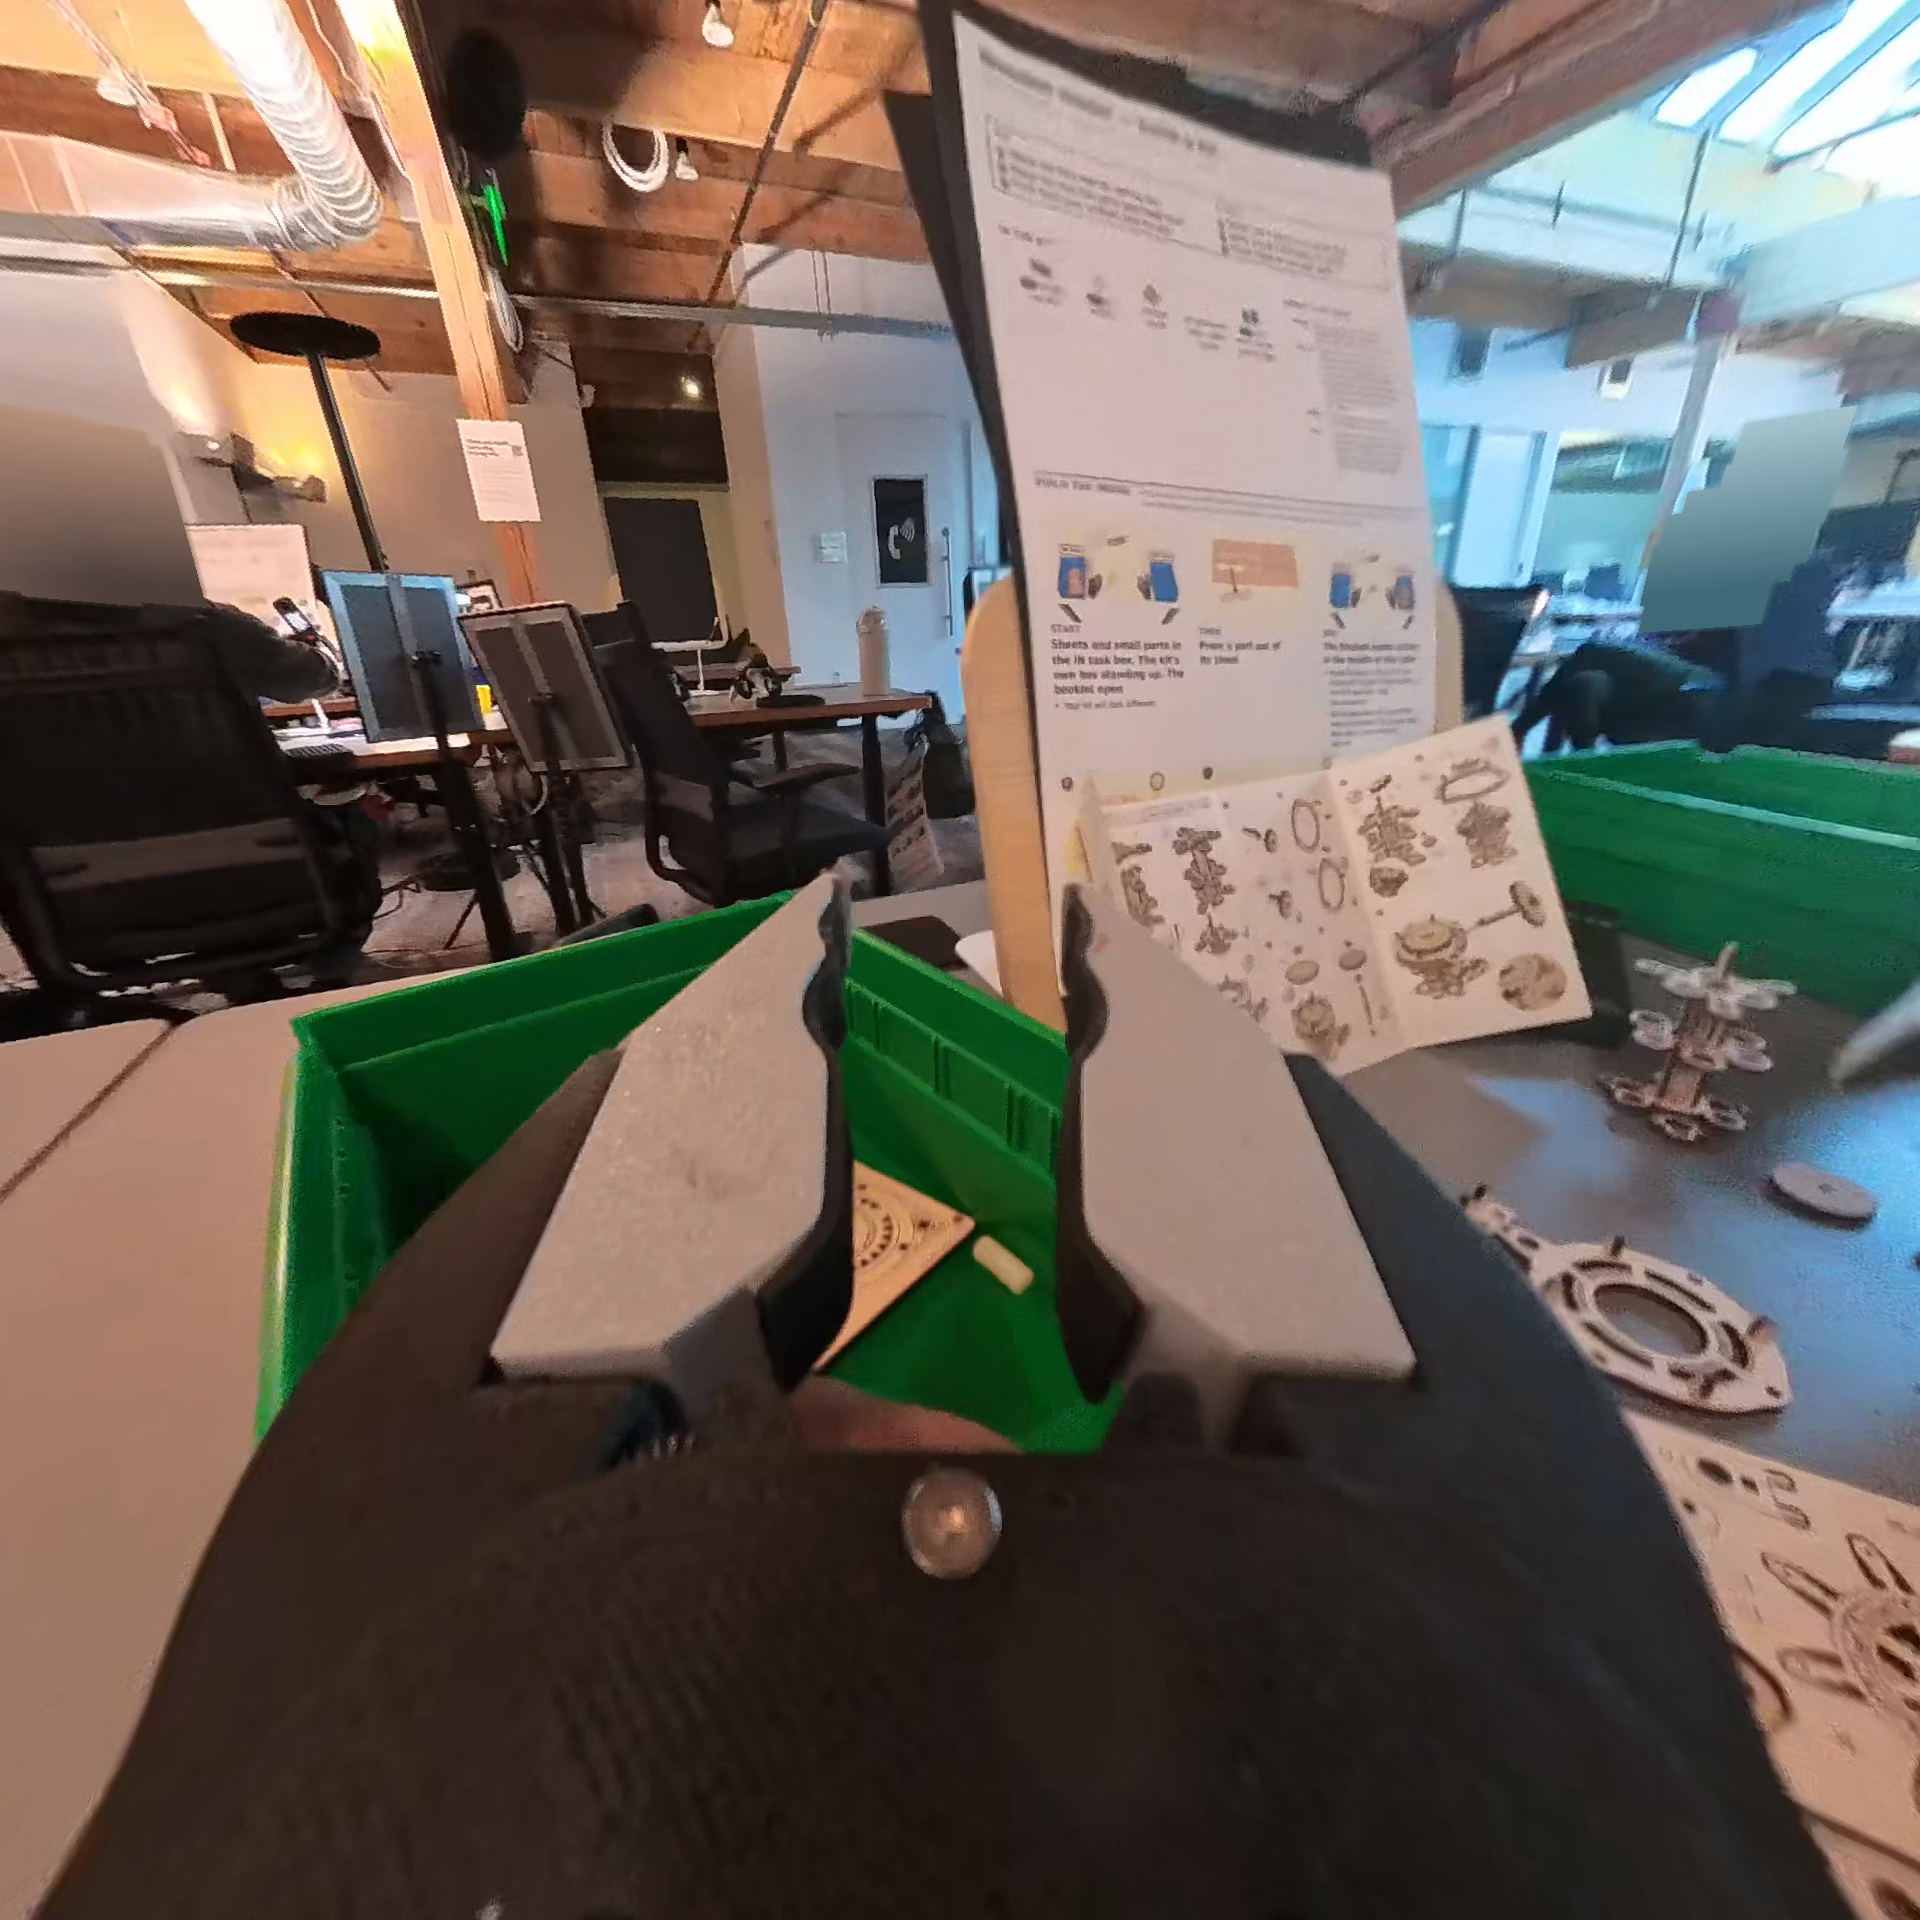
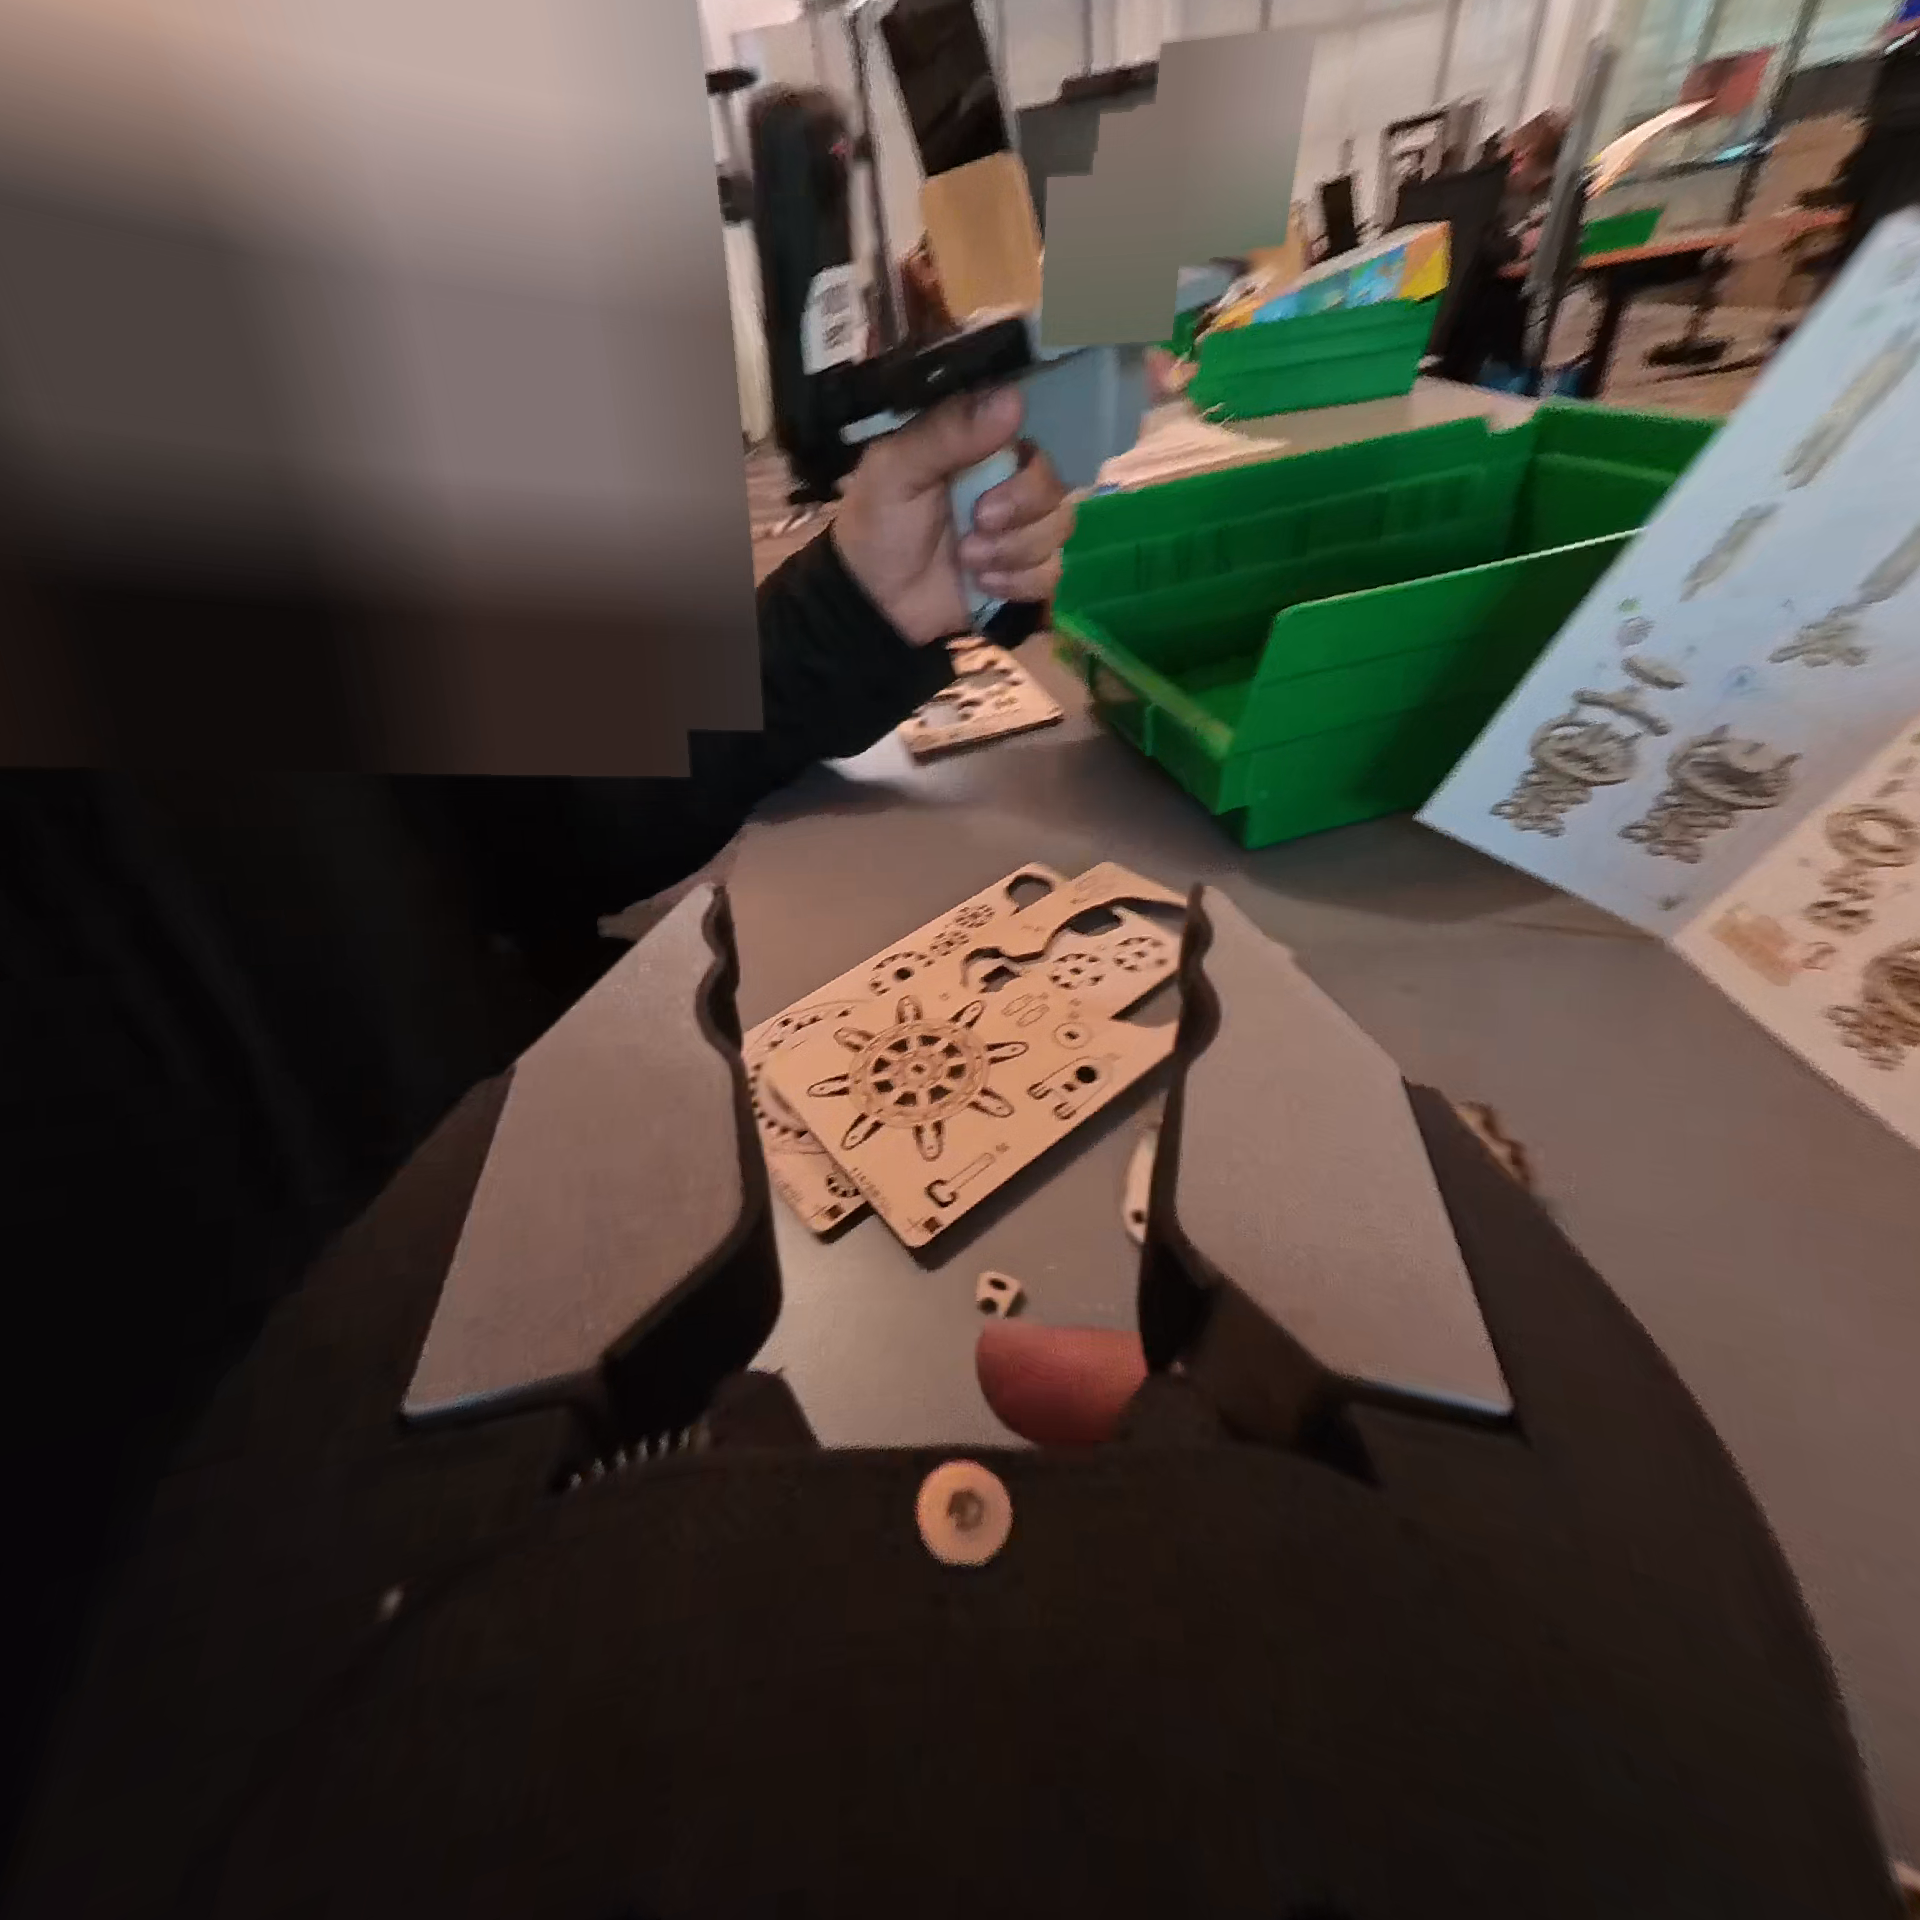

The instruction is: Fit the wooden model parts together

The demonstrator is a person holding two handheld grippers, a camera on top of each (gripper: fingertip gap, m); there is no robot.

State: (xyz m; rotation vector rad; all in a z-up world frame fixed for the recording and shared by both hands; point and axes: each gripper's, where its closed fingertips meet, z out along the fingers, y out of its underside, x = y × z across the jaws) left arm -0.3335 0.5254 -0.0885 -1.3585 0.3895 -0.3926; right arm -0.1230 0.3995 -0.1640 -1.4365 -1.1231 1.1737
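My left gripper (image 1: 951, 914) is open and empty above a green bin (image 1: 343, 1132) that holds a wooden sheet (image 1: 894, 1257) and a small white stick (image 1: 1003, 1264). To its right on the dark table lie a wooden ring part (image 1: 1631, 1314), a round disc (image 1: 1823, 1192) and a partly built wooden model (image 1: 1688, 1049). My right gripper (image 2: 956, 904) is open and empty above two stacked laser-cut wooden sheets (image 2: 956, 1070). A small loose wooden piece (image 2: 997, 1294) lies nearer to me. A hand holding the other gripper (image 2: 935, 499) shows farther off.
An open instruction booklet (image 1: 1340, 894) stands against a tall instruction sheet (image 1: 1205, 436). It also shows in the right wrist view (image 2: 1745, 665). A second green bin (image 1: 1714, 842) sits at the back right. Another wooden sheet (image 2: 987, 707) lies near the hand. Office chairs and desks stand beyond.
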